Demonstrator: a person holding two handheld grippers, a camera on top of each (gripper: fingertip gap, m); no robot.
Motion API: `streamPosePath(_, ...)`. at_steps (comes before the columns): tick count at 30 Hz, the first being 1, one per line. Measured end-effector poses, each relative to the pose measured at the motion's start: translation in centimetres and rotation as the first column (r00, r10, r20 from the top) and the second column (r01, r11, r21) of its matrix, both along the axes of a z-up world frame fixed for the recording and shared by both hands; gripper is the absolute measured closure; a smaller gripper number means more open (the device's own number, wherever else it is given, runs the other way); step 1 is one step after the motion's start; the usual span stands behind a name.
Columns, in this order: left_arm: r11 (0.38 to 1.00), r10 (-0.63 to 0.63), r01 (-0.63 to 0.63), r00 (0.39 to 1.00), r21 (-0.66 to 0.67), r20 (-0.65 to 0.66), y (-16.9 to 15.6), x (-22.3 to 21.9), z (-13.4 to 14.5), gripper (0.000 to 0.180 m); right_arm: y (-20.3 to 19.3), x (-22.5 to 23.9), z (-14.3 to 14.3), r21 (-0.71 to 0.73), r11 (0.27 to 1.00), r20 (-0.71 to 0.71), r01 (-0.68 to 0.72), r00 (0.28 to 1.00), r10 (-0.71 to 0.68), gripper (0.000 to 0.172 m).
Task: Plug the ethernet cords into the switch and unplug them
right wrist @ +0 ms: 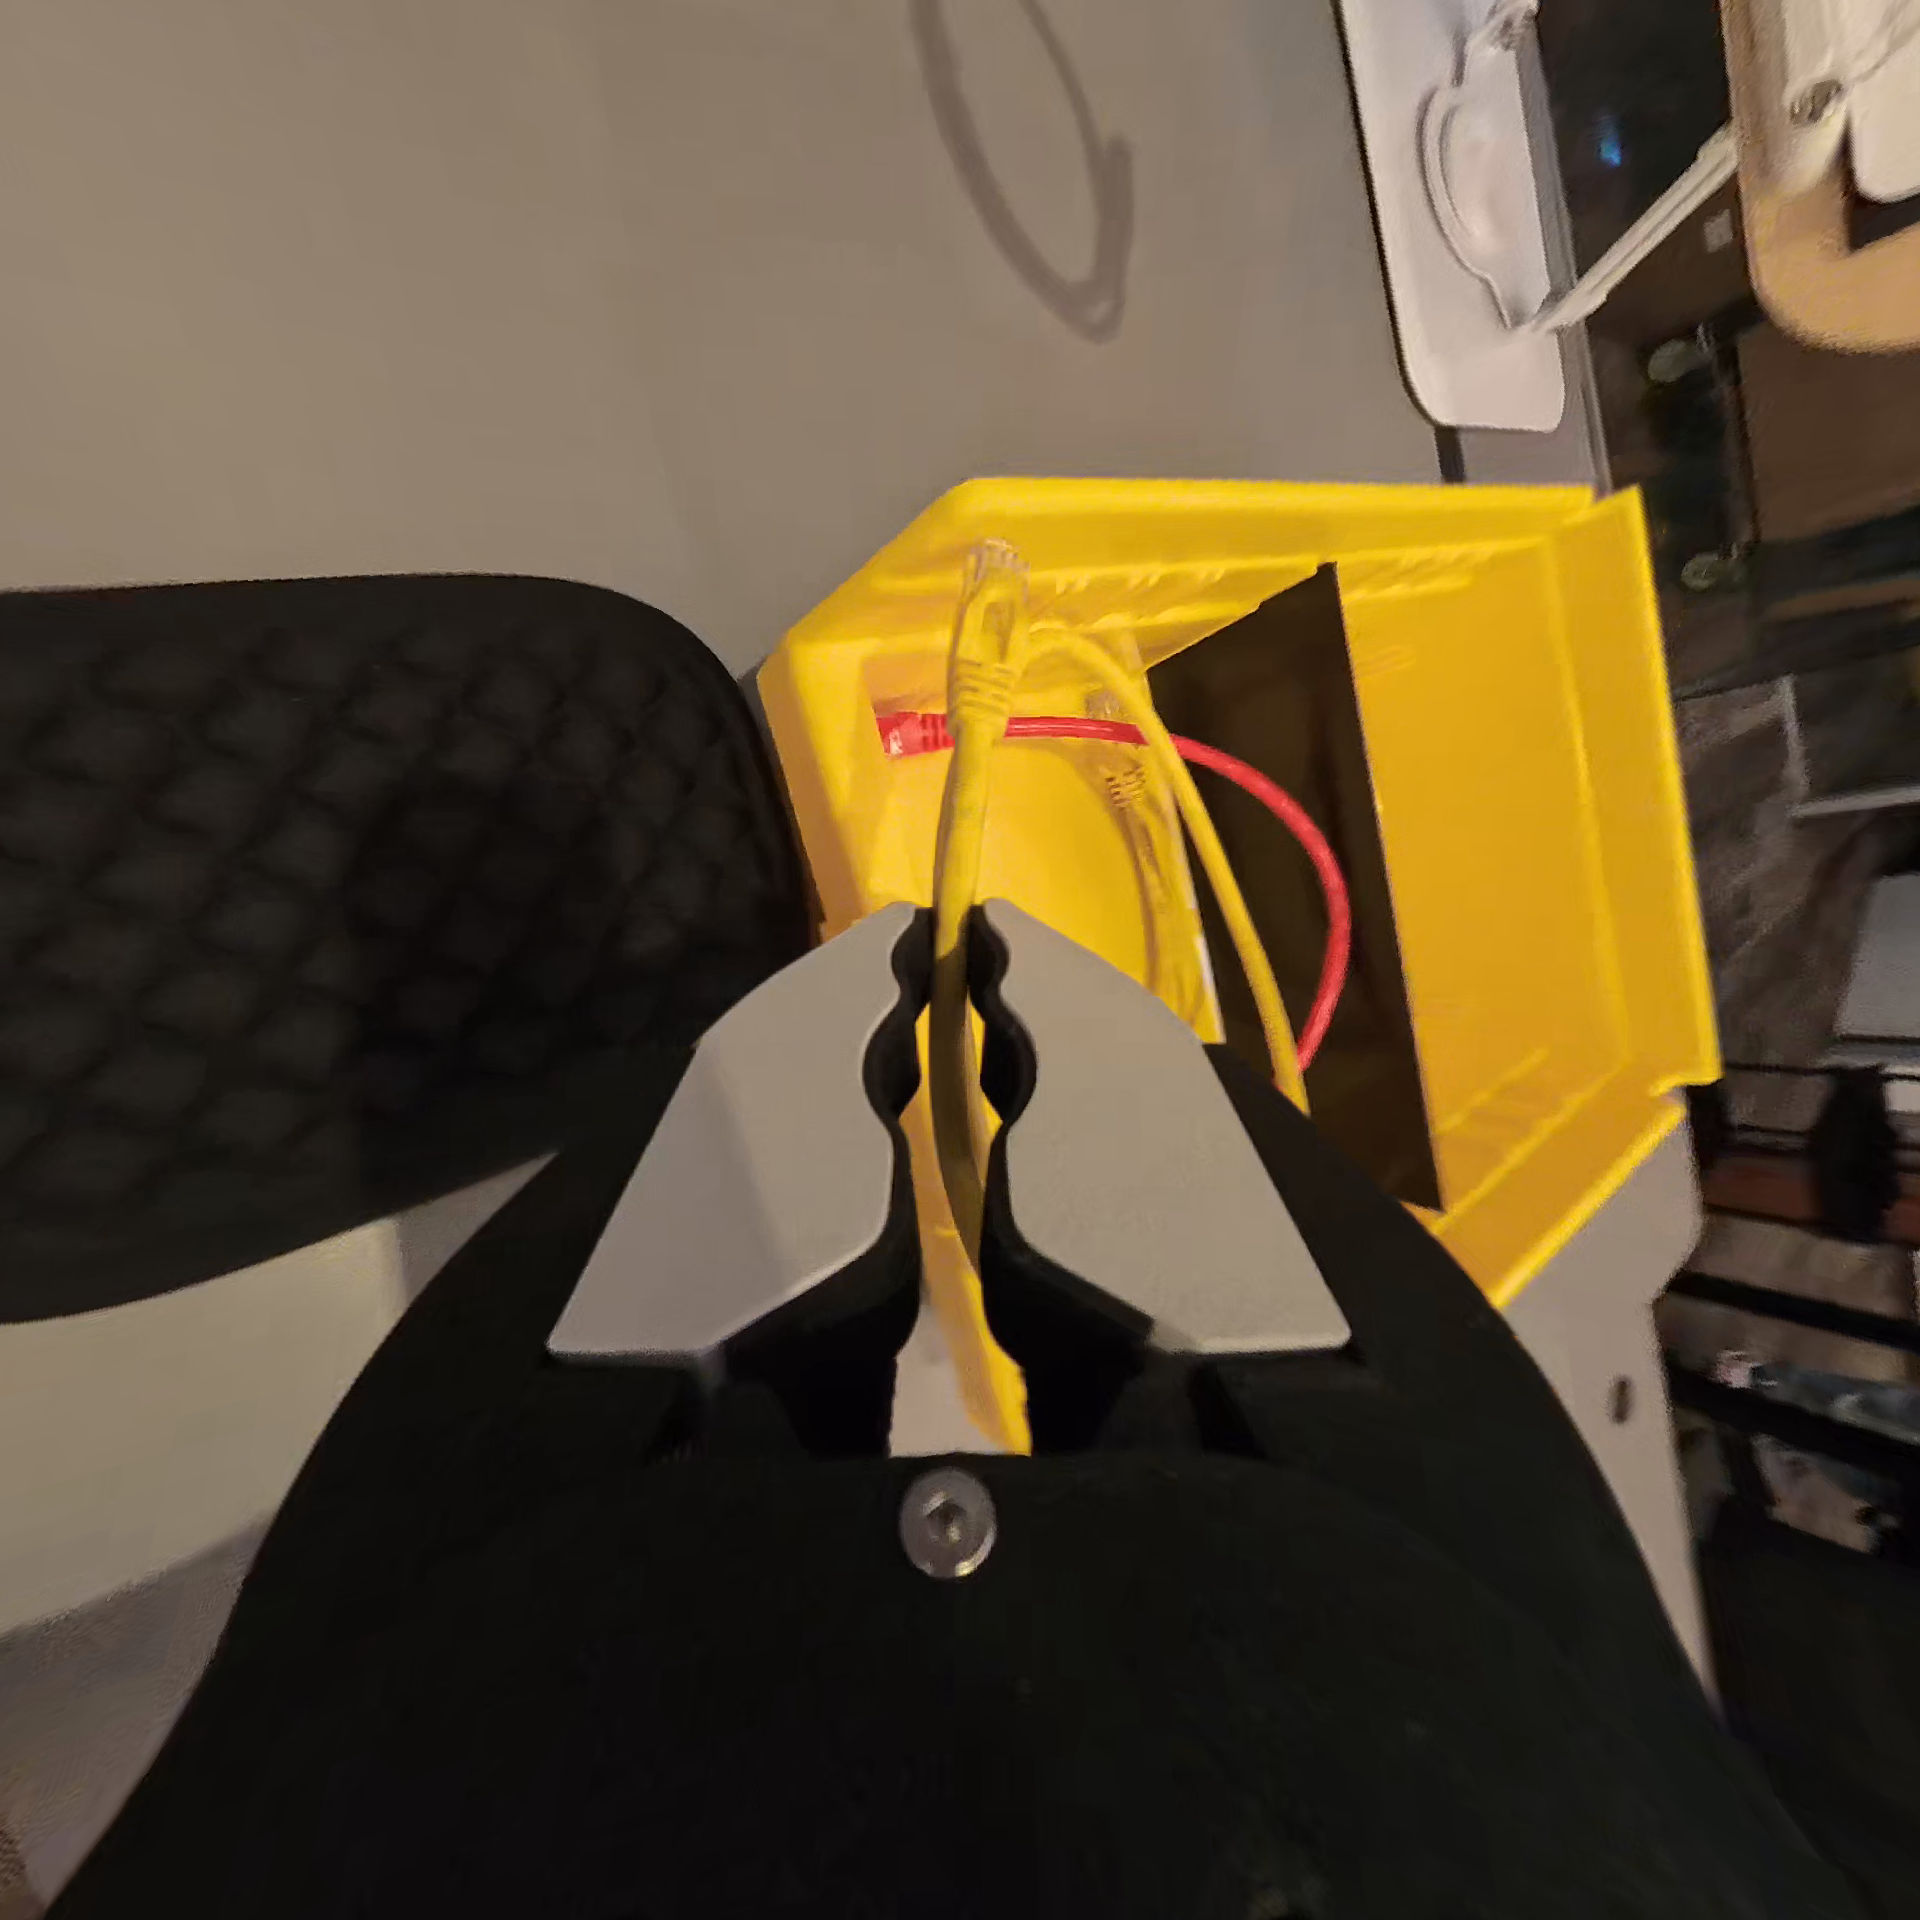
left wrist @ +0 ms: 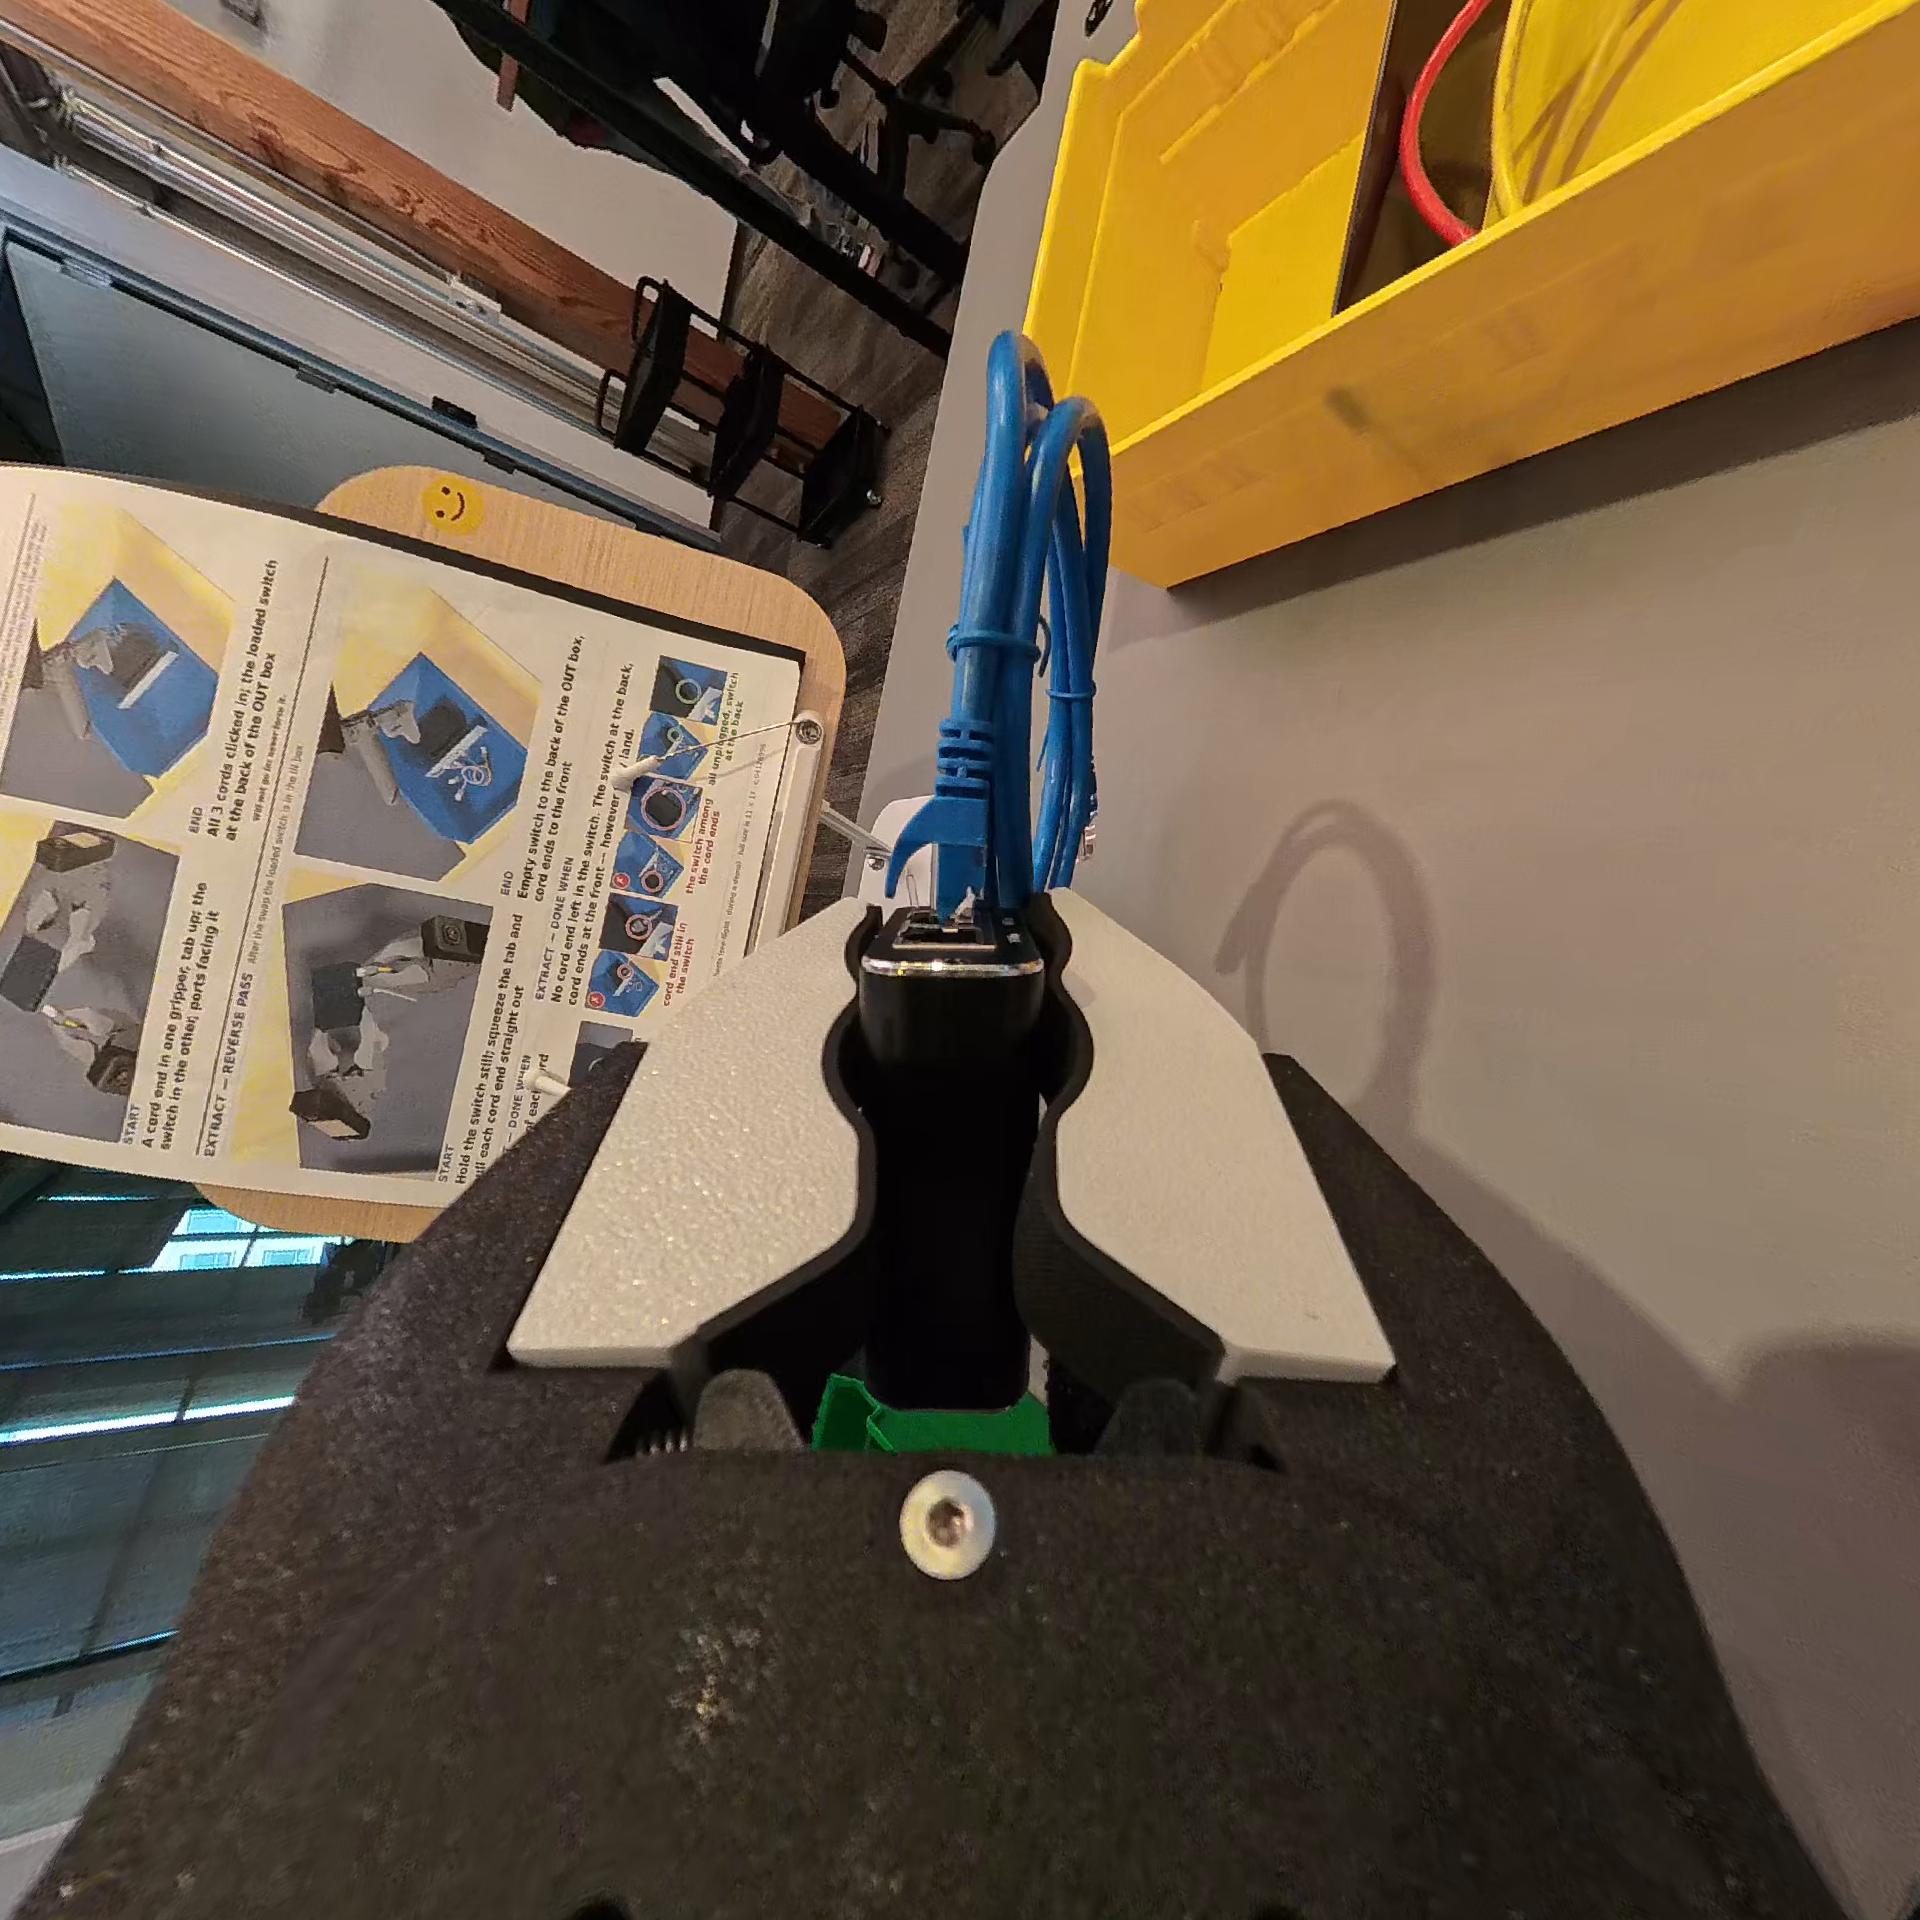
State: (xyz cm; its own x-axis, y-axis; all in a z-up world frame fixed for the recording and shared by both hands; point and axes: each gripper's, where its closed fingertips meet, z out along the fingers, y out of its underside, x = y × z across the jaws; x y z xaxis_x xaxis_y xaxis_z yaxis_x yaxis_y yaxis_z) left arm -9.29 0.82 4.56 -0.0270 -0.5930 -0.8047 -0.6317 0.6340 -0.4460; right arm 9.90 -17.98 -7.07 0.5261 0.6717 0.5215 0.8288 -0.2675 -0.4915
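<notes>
Second cord pick-up from the yellow bin (right wrist: 1507, 831).
Left gripper (left wrist: 951, 925) clamps the switch (left wrist: 951, 1091), blue cord (left wrist: 961, 790) seated; right gripper (right wrist: 951, 925) pinches the yellow cord (right wrist: 961, 831) behind its plug, best regripped nearer the plug.

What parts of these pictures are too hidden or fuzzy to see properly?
- Left wrist view: the black switch sits deep between the left tool's fingers, so its sides and most ports are hidden.
- Left wrist view: the red cord is mostly hidden by the yellow bin.
- Right wrist view: the yellow cord runs under the right tool; its back part is hidden.
- Right wrist view: the right edge is blurred.
</notes>
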Motion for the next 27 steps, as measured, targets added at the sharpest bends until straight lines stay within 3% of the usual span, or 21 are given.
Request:
streamPosePath(4,1.0,0.001,-0.001,1.0,0.0,-0.006,0.0,0.0,-0.1,0.155,0.1,0.6,-1.9,-0.196,0.979,0.152,-0.059,0.984,0.089,0.164)
streamPosePath(6,1.0,-0.002,0.002,1.0,-0.001,-0.007,-0.1,0.1,-0.2,0.155,0.0,-0.1,-2.8,-0.34,0.938,0.016,-0.058,0.998,0.068,0.164)
streamPosePath(8,1.0,-0.006,0.006,1.0,0.001,-0.008,-0.2,0.1,-0.1,0.155,0.4,-0.9,-2.1,-0.413,0.908,-0.117,-0.068,0.993,0.021,0.164)
streamPosePath(14,1.0,-0.011,0.011,1.0,0.008,-0.001,-0.5,0.0,0.2,0.155,3.2,-1.0,5.1,-0.267,0.955,-0.28,-0.127,0.959,0.049,0.164)
streamPosePath(17,1.0,-0.012,0.012,1.0,0.003,-0.001,-0.4,0.0,0.2,0.154,5.1,1.8,6.2,-0.201,0.978,-0.23,-0.06,0.973,0.012,0.164)
streamPosePath(20,1.0,-0.008,0.008,1.0,0.009,-0.008,-0.3,0.0,0.1,0.154,4.8,1.1,9.0,-0.272,0.953,-0.503,-0.132,0.864,-0.024,0.164)
streamPosePath(23,1.0,-0.011,0.011,1.0,0.006,-0.008,-0.4,0.0,0.1,0.155,5.5,2.2,11.8,-0.255,0.959,-0.605,-0.127,0.794,-0.056,0.165)
streamPosePath(25,1.0,-0.013,0.013,1.0,0.007,-0.01,-0.5,0.1,0.0,0.154,6.1,3.0,11.8,-0.329,0.931,-0.69,-0.159,0.714,-0.122,0.165)
streamPosePath(27,1.0,-0.013,0.013,1.0,0.01,-0.014,-0.5,0.2,0.0,0.155,7.6,5.3,10.3,-0.444,0.885,-0.758,-0.137,0.585,-0.289,0.165)
